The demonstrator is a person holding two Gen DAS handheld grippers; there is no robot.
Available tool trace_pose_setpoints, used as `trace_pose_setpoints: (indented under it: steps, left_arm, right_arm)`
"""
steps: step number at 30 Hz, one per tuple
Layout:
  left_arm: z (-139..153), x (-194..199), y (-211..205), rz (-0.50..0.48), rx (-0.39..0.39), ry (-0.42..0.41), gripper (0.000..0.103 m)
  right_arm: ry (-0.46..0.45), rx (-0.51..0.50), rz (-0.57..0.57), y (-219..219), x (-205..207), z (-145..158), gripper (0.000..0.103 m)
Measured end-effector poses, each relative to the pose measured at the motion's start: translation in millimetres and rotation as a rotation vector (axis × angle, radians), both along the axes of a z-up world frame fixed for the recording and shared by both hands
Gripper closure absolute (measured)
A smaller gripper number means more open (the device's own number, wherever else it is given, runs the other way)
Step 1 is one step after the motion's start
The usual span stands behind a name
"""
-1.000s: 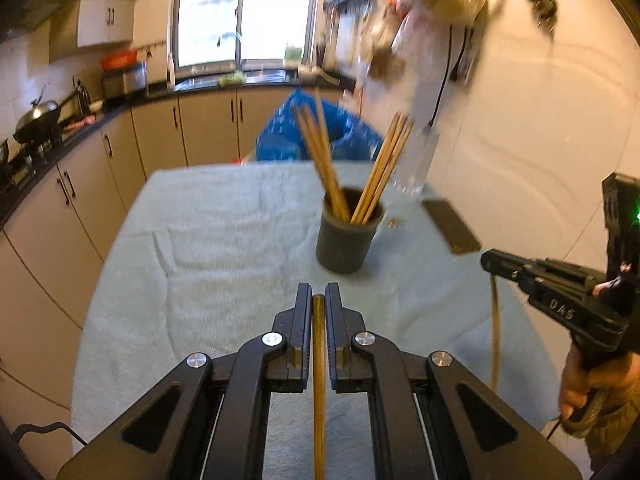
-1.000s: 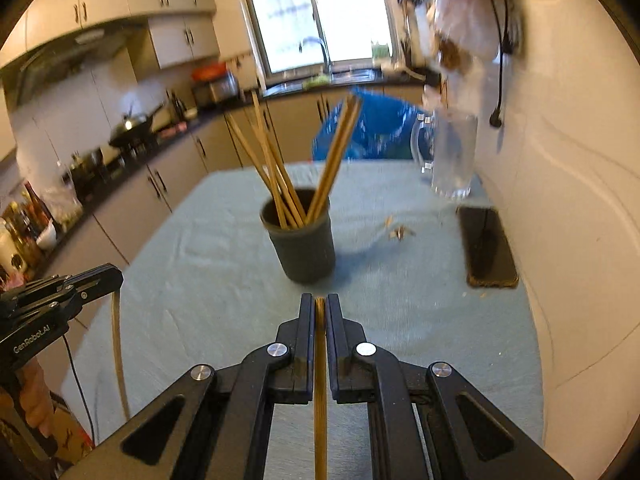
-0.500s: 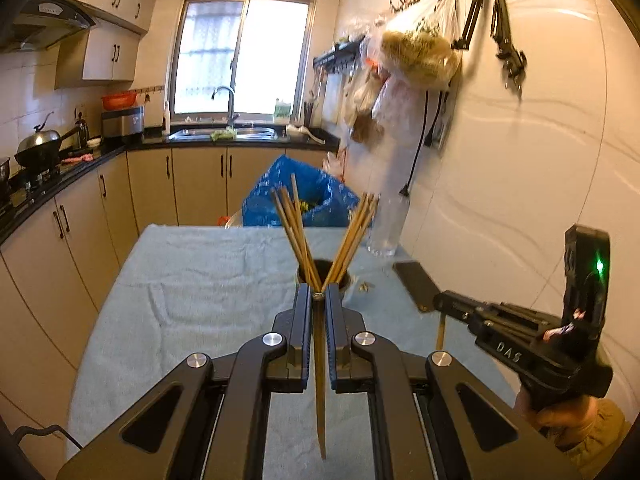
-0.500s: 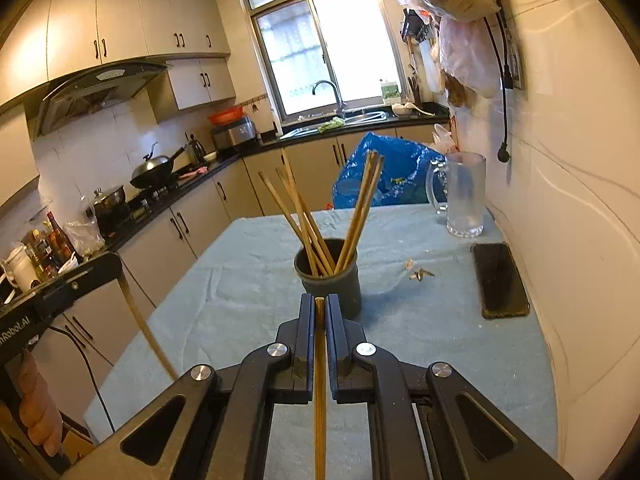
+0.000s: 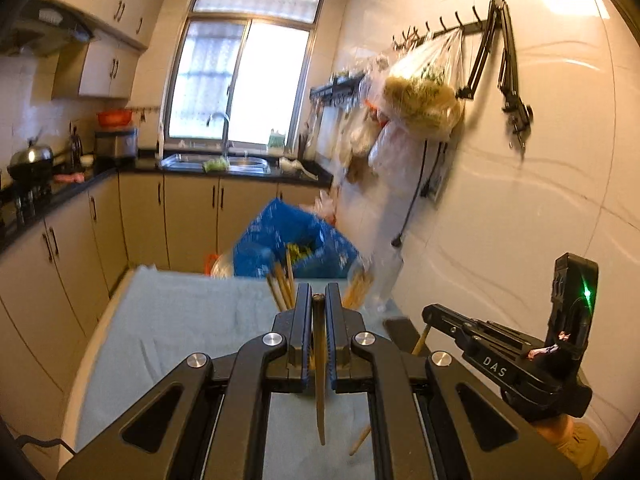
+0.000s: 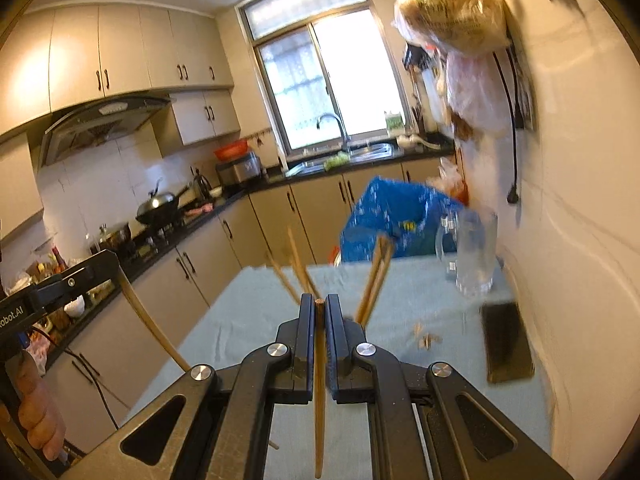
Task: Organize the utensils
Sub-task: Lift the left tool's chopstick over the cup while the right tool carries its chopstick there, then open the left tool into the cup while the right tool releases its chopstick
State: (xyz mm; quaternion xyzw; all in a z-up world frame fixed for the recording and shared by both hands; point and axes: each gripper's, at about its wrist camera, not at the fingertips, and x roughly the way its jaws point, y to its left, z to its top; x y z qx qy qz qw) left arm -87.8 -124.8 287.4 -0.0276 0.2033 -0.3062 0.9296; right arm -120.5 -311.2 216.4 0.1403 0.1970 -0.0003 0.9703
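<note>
Above the near table edge (image 6: 248, 312), my left gripper (image 5: 319, 300) and right gripper (image 6: 319, 304) each pinch one chopstick (image 5: 320, 380), hanging down. Far behind them, more chopsticks (image 6: 374, 280) stand in a cup, mostly hidden.

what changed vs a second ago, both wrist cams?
Both grippers rose and tipped up: the table dropped low in both views. Left gripper still clamps its chopstick, right gripper its chopstick; nothing let go. Chopsticks in the cup, glass jug and phone unmoved.
</note>
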Motion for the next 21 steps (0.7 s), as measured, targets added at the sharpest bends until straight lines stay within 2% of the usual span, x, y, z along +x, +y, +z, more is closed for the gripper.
trace_pose_setpoints:
  steps: [3, 6, 11, 15, 21]
  left_arm:
    - [19.8, 15.0, -9.3, 0.022, 0.007, -0.041, 0.097]
    - [30.4, 34.6, -21.0, 0.038, 0.007, -0.044, 0.097]
    - [37.1, 67.5, -45.3, 0.056, -0.012, -0.045, 0.097]
    - [24.0, 94.0, -67.7, 0.053, -0.002, -0.013, 0.097]
    - [-26.9, 130.3, -95.8, 0.049, 0.060, 0.104, 0.097]
  right_arm:
    - [-0.044, -0.008, -0.016, -7.7, 15.1, 25.4, 0.098]
    - [-0.077, -0.015, -0.038, -12.5, 33.5, 45.2, 0.098]
    - [-0.114, -0.036, -0.081, -19.5, 61.6, 59.8, 0.098]
    - [-0.103, -0.022, -0.106, -28.1, 85.7, 49.9, 0.098]
    - [-0.013, 0.016, -0.100, -41.3, 109.2, 12.2, 0.098]
